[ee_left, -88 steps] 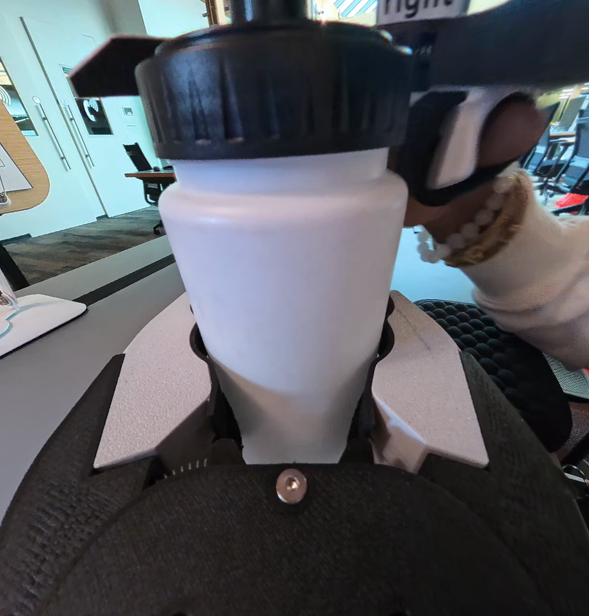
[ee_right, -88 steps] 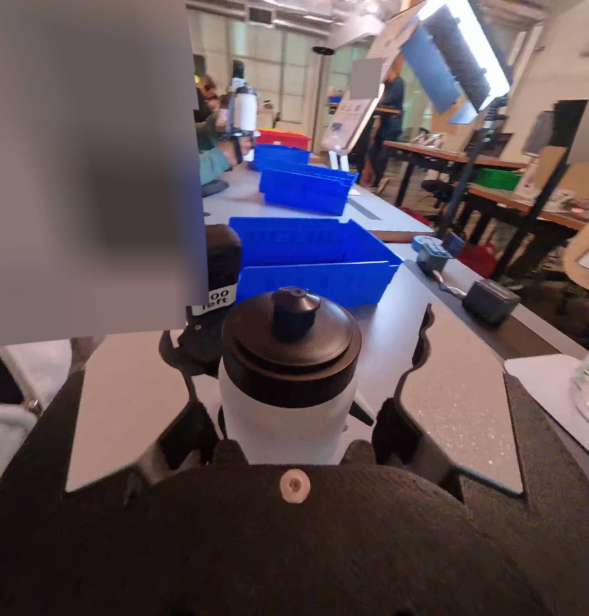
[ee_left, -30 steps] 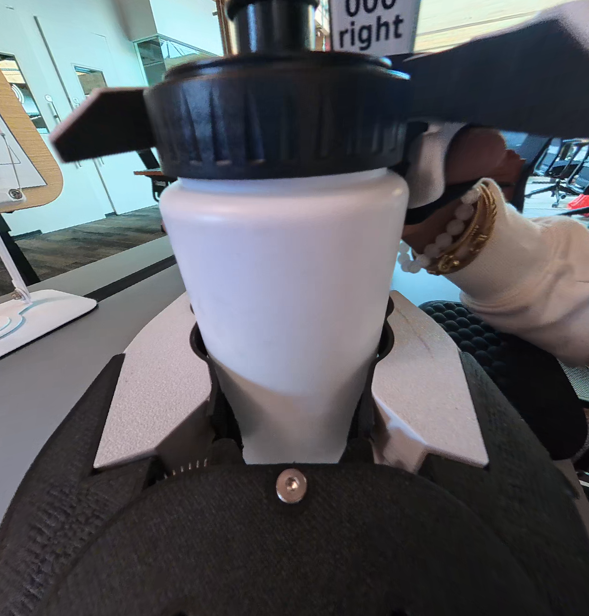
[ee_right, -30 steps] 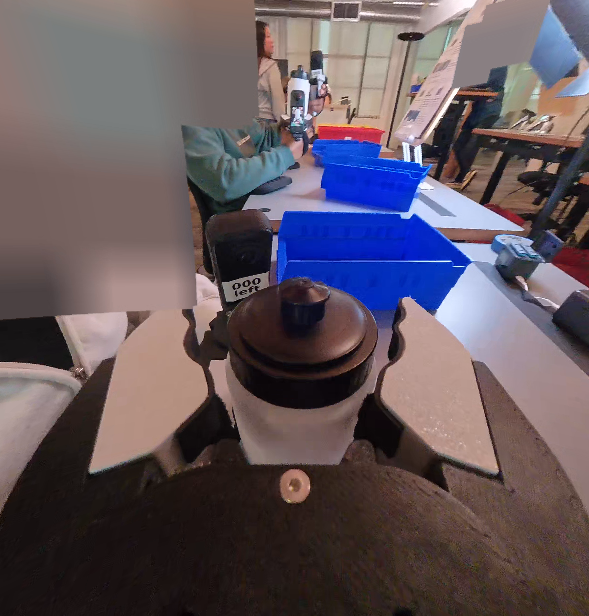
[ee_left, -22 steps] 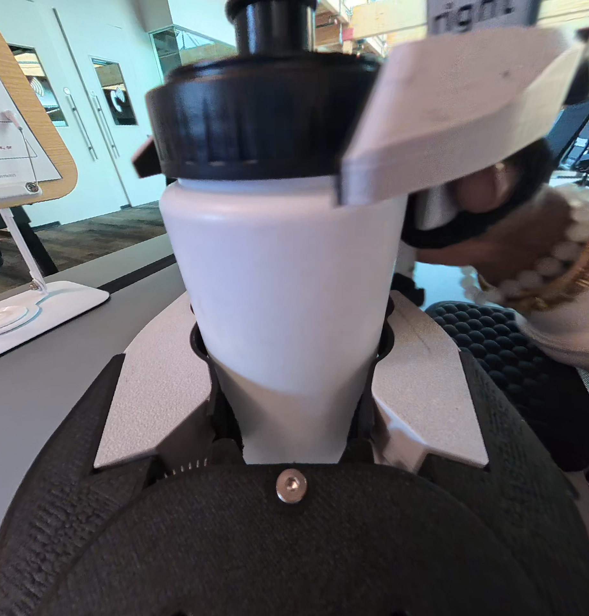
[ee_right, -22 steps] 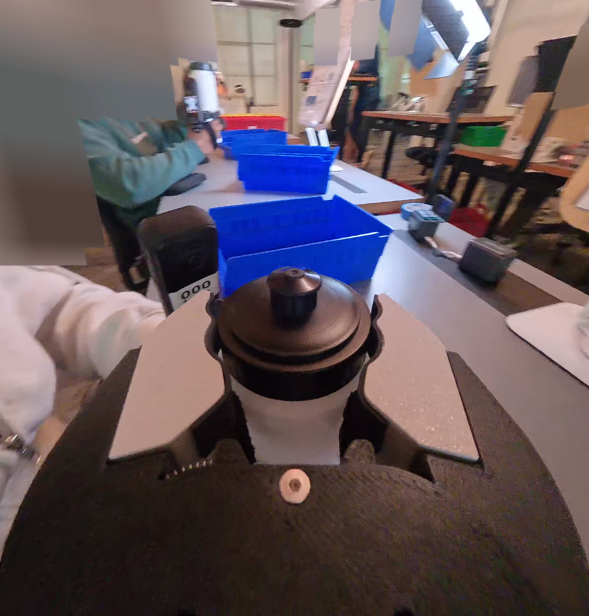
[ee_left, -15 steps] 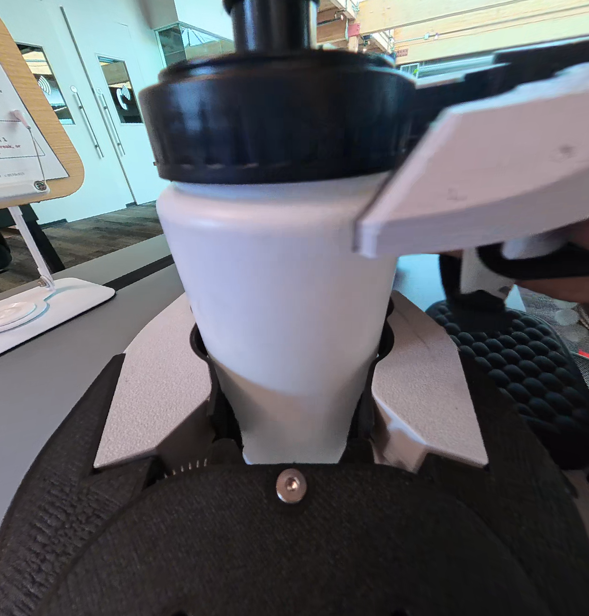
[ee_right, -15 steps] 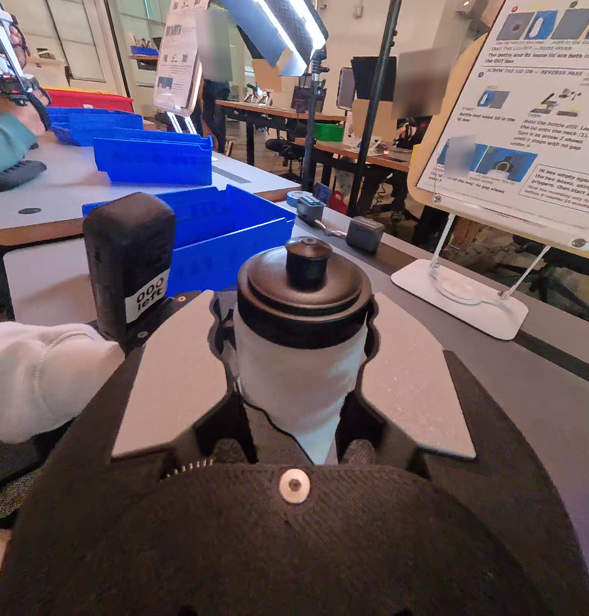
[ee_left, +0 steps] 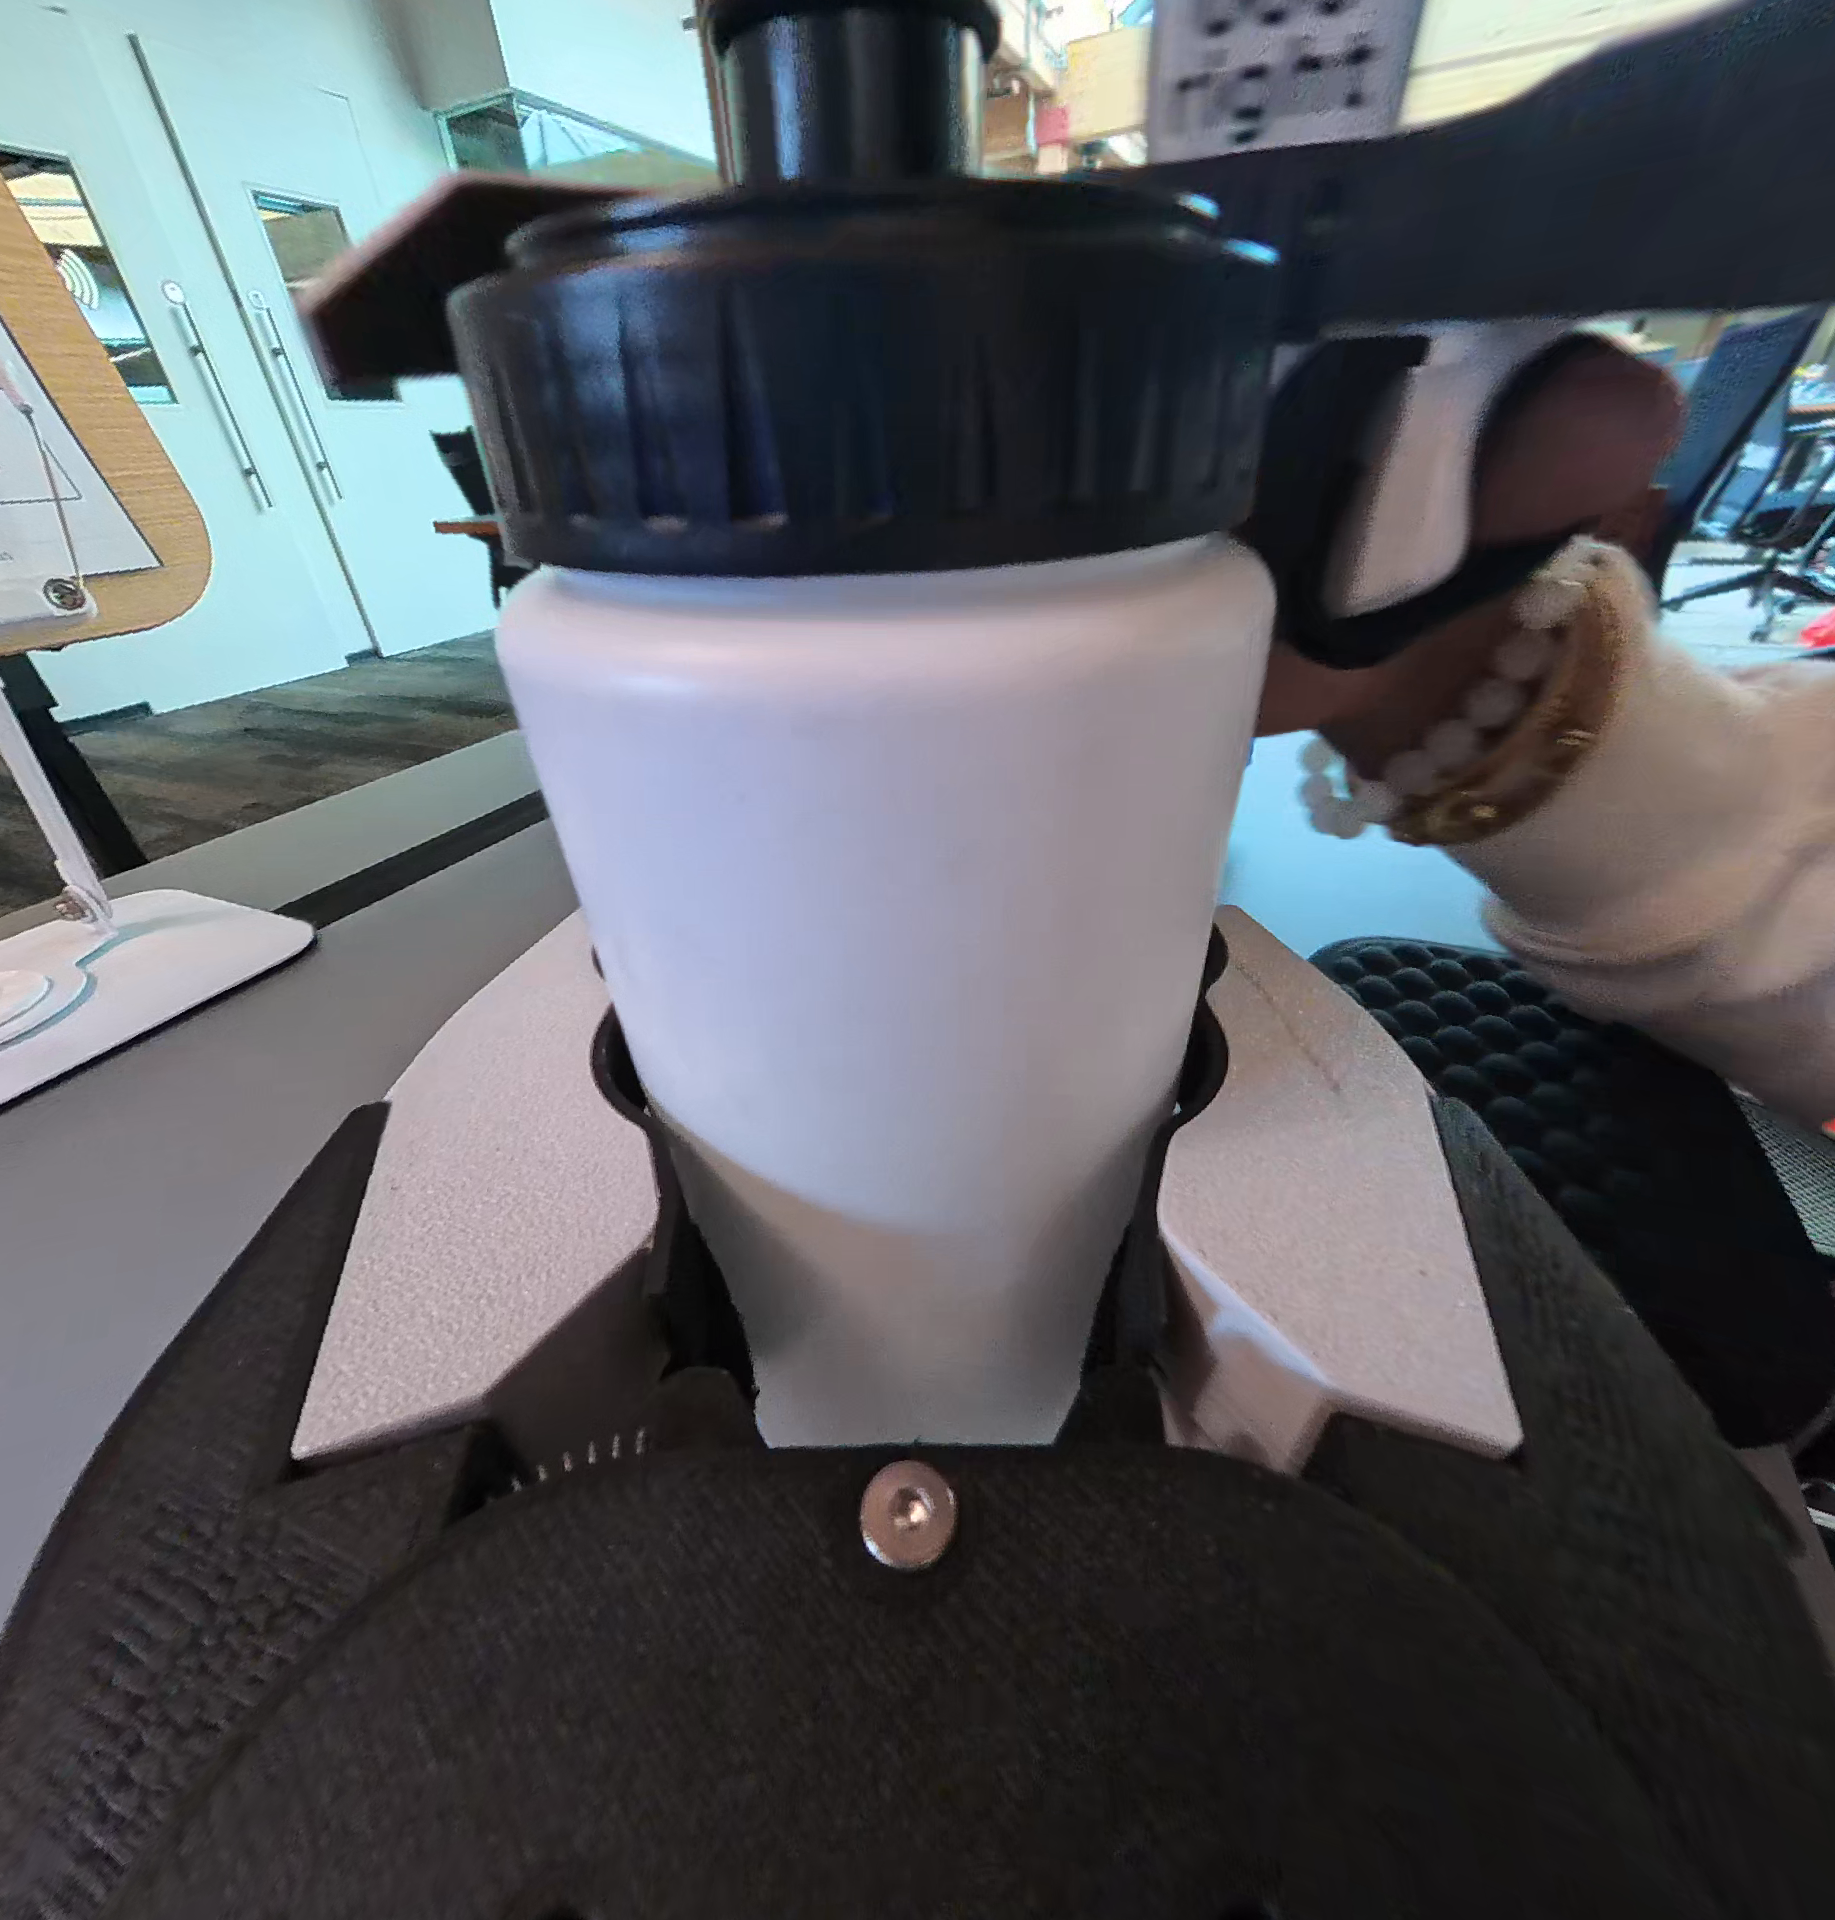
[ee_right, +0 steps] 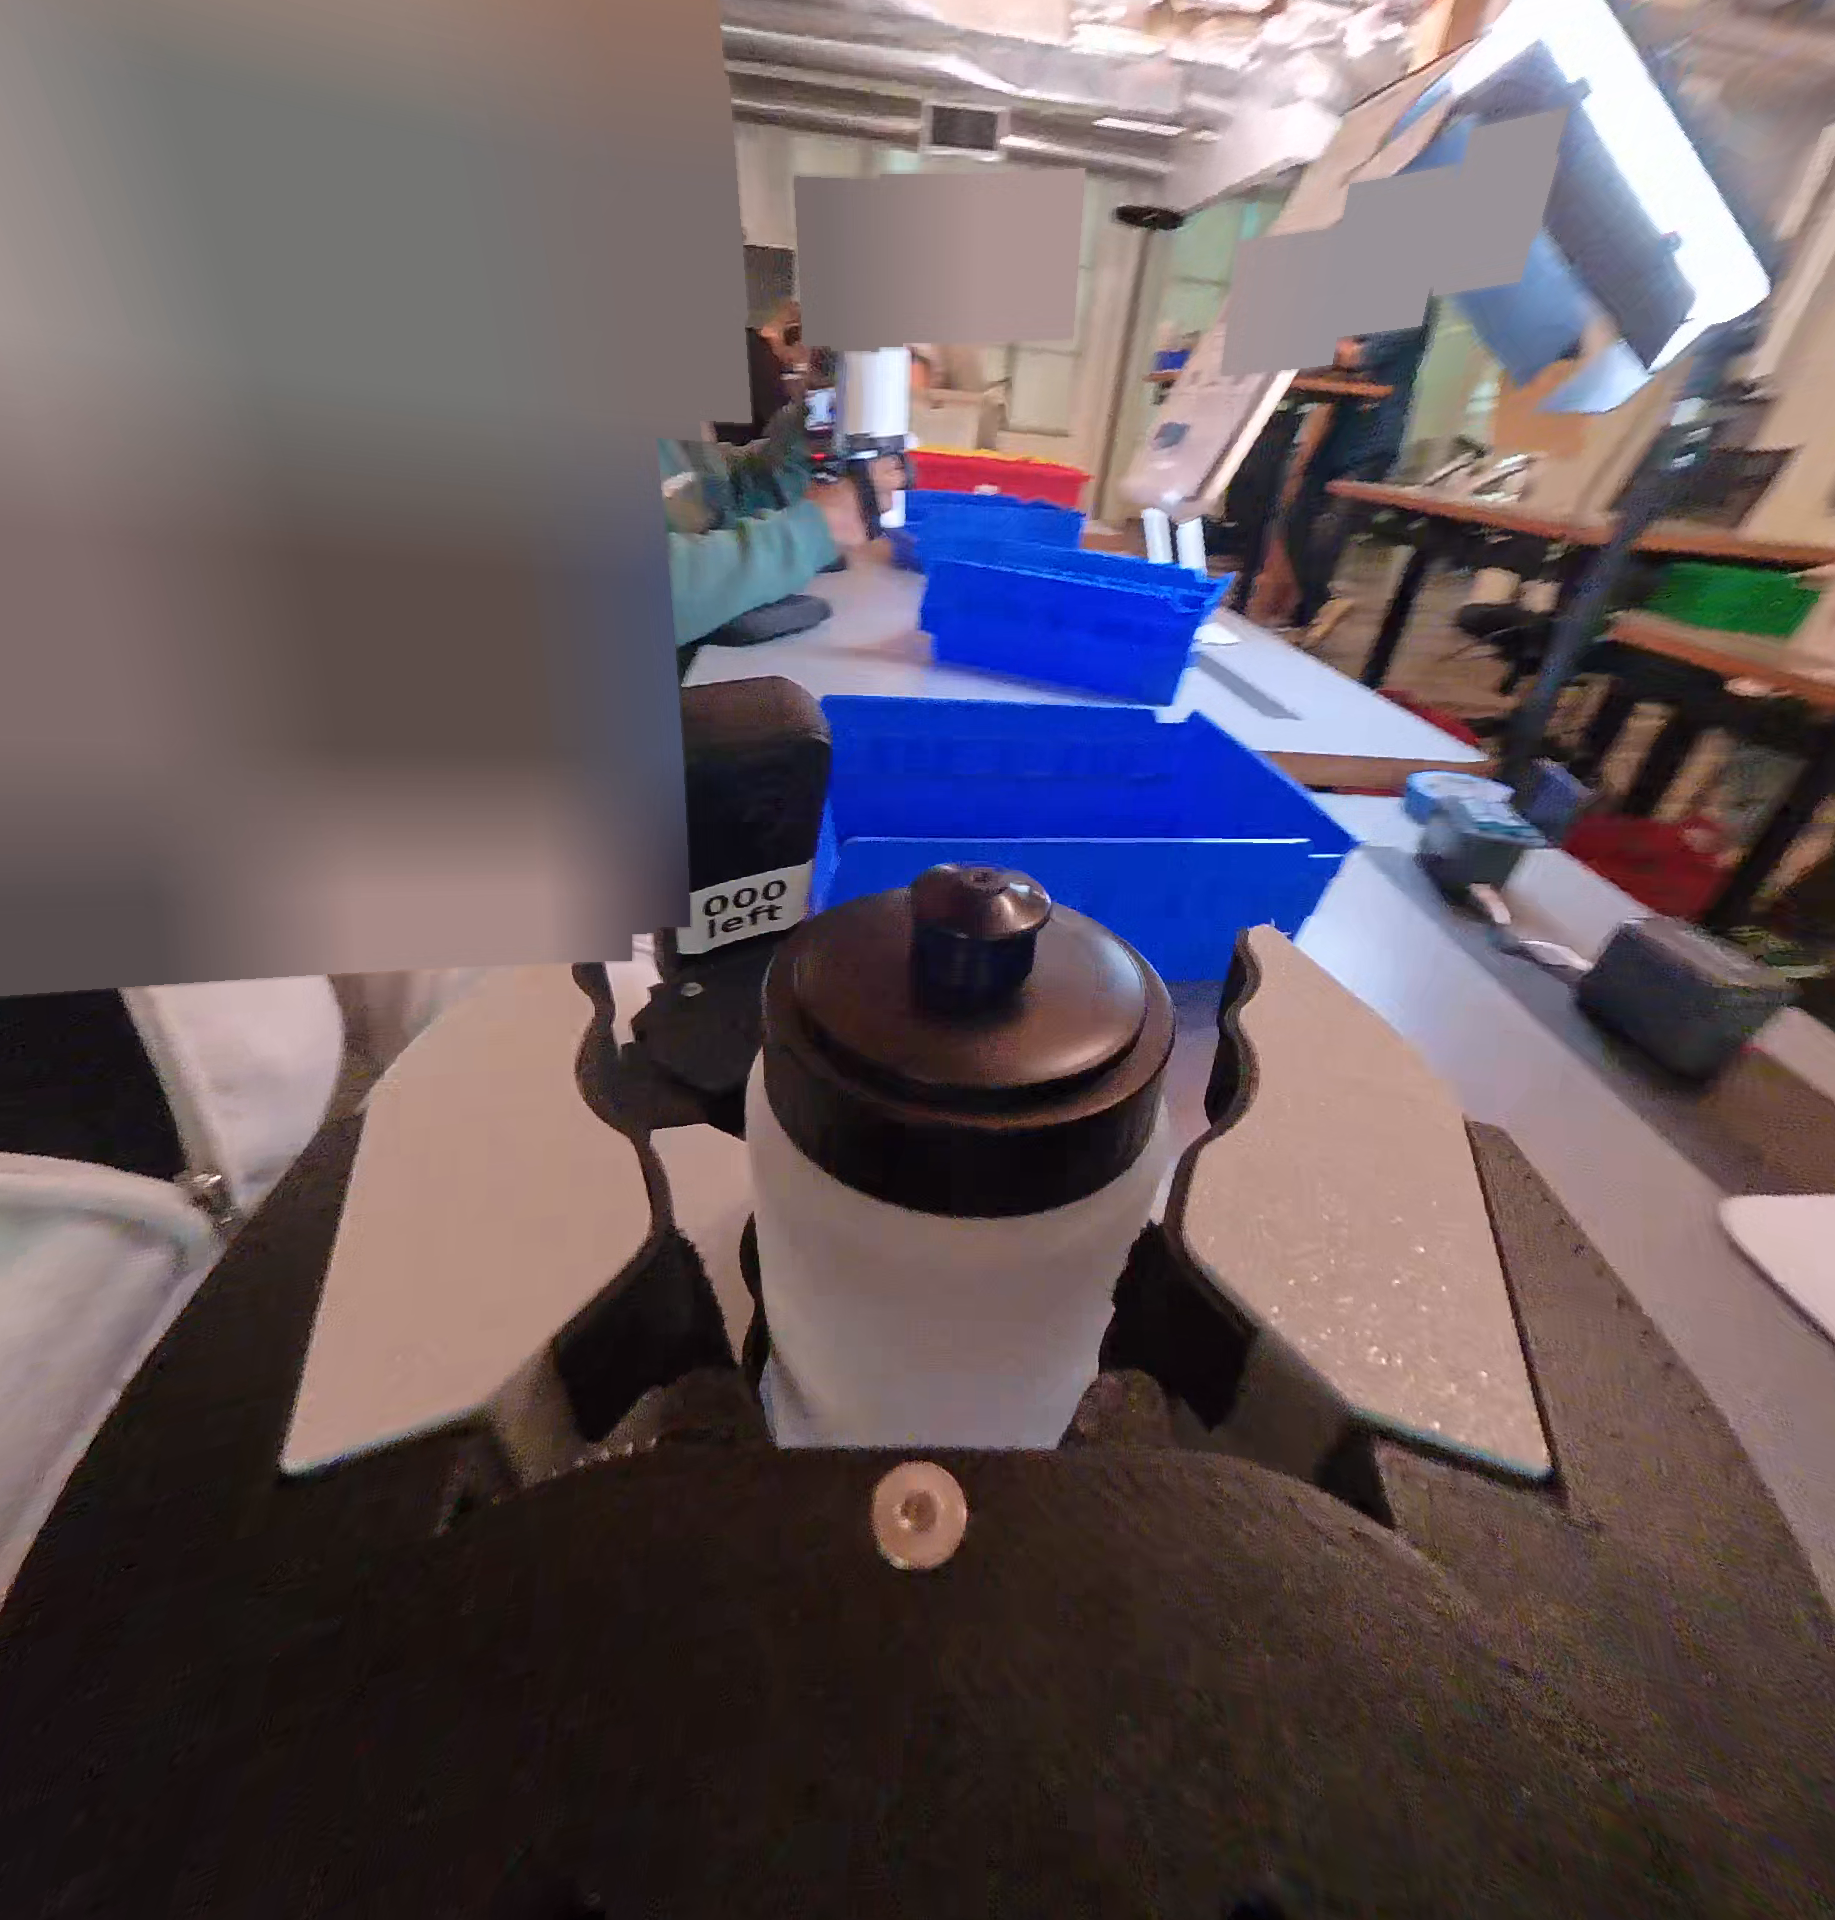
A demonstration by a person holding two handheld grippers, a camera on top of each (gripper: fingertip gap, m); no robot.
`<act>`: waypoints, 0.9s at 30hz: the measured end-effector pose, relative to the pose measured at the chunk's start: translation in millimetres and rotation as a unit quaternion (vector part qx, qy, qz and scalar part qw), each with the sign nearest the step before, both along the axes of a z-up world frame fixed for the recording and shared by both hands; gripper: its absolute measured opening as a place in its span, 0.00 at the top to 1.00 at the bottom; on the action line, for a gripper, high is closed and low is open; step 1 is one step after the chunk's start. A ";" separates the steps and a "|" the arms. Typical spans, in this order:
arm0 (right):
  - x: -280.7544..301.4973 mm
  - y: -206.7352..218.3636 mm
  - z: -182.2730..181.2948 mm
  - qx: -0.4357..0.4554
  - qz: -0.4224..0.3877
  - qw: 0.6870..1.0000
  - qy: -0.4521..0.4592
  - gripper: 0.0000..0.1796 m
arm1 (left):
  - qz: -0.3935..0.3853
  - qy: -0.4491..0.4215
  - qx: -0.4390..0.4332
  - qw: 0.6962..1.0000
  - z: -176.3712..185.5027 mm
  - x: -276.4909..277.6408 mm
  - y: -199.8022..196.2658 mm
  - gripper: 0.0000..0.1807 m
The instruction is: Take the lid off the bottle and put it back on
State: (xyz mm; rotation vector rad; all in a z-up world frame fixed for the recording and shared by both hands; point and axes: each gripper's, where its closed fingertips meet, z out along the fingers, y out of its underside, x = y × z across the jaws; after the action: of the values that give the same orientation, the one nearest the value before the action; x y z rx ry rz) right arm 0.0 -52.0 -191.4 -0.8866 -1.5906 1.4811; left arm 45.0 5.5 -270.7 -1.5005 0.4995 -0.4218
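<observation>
I am working in an open office-like room with glass doors at the upper left of the left wrist view and rows of desks at the right of the right wrist view. The counter point(ee_left: 196, 1122) is grey and fills the lower left of the left wrist view; a white stand base point(ee_left: 92, 977) rests on it at the left edge.

Left hand-held gripper point(ee_left: 897, 1081): its two grey fingers point(ee_left: 497, 1195) are closed on the lower body of the white bottle point(ee_left: 892, 883), which stands upright in the centre of the frame — gripped, not resting on the counter as far as I can see.

The black lid point(ee_left: 851, 395) sits on the bottle's neck, ribbed around its side, with a black spout rising from its middle toward the top edge of the frame. I cannot tell whether it is screwed tight.

Right hand-held gripper point(ee_right: 918, 1039): in the right wrist view its fingers point(ee_right: 1349, 1247) stand either side of the lid point(ee_right: 960, 1081) with a visible gap on each side — spread apart, touching nothing. The bottle point(ee_right: 934, 1309) is in the centre of that frame, between the fingers and low toward the gripper body.

In the left wrist view the right hand-held gripper point(ee_left: 1495, 208) crosses the upper right at lid height, blurred, with a hand point(ee_left: 1515, 520) on its handle; a beaded bracelet point(ee_left: 1464, 748) and a white sleeve point(ee_left: 1723, 831) follow toward the right edge.

Behind the lid, in the middle of the right wrist view, is a blue bin point(ee_right: 1079, 821), with more blue bins point(ee_right: 1058, 613) farther back. A dark grey box point(ee_right: 1682, 987) lies on the counter at the right.
</observation>
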 end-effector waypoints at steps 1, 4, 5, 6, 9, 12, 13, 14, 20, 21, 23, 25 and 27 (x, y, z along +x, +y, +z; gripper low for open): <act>-3.4 -3.9 -1.5 -0.011 0.038 0.999 -0.015 0.39 | -0.005 -0.001 0.001 1.000 0.2 1.3 -0.5 0.44; -11.0 -4.3 -8.3 -0.025 0.091 0.994 -0.060 0.49 | -0.006 -0.001 0.001 1.000 0.1 2.2 -0.6 0.44; -10.1 -5.6 -9.7 -0.030 0.099 0.992 -0.073 0.51 | -0.004 -0.001 0.001 1.000 -0.1 2.0 -0.5 0.44; -10.9 -4.3 -9.6 -0.030 0.085 0.993 -0.072 0.51 | 0.000 0.000 0.000 1.000 -0.2 1.8 -0.1 0.44; -14.1 5.3 -9.8 -0.039 -0.018 0.997 -0.068 0.51 | 0.017 0.003 -0.004 1.000 -0.8 1.2 2.1 0.44; -15.5 16.9 -9.2 -0.050 -0.170 0.983 -0.056 0.51 | 0.031 0.006 -0.007 0.999 -1.2 1.6 3.0 0.44; -14.8 19.4 -9.0 -0.053 -0.210 0.975 -0.051 0.51 | 0.031 0.006 -0.008 0.999 -1.3 2.3 2.6 0.44; -14.4 19.9 -8.3 -0.051 -0.239 0.969 -0.044 0.51 | 0.028 0.006 -0.007 1.000 -1.1 2.9 1.6 0.44; -8.9 -5.1 -23.1 0.054 -0.055 0.995 -0.059 0.38 | -0.049 0.001 -0.005 0.999 -0.4 9.3 -9.1 0.44; -7.0 -6.0 -26.0 0.048 -0.019 0.996 -0.076 0.37 | -0.061 0.003 -0.008 0.998 -0.8 10.9 -10.2 0.44; -3.8 -9.1 -20.9 0.034 0.036 0.996 -0.075 0.45 | -0.076 0.005 -0.011 0.997 -1.4 13.6 -12.4 0.44; -2.0 -12.7 -9.5 0.019 0.066 0.997 -0.045 0.51 | -0.092 0.005 -0.011 0.996 -1.4 16.1 -16.2 0.44; -2.0 -14.4 -7.6 0.007 0.072 0.997 -0.036 0.51 | -0.094 0.005 -0.010 0.996 -1.3 16.0 -17.4 0.44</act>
State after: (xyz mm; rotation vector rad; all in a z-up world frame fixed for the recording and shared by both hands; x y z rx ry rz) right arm -2.1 -66.4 -199.0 -0.8422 -1.7465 1.5504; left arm 61.0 -11.9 -272.0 -1.4809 0.6483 -0.5686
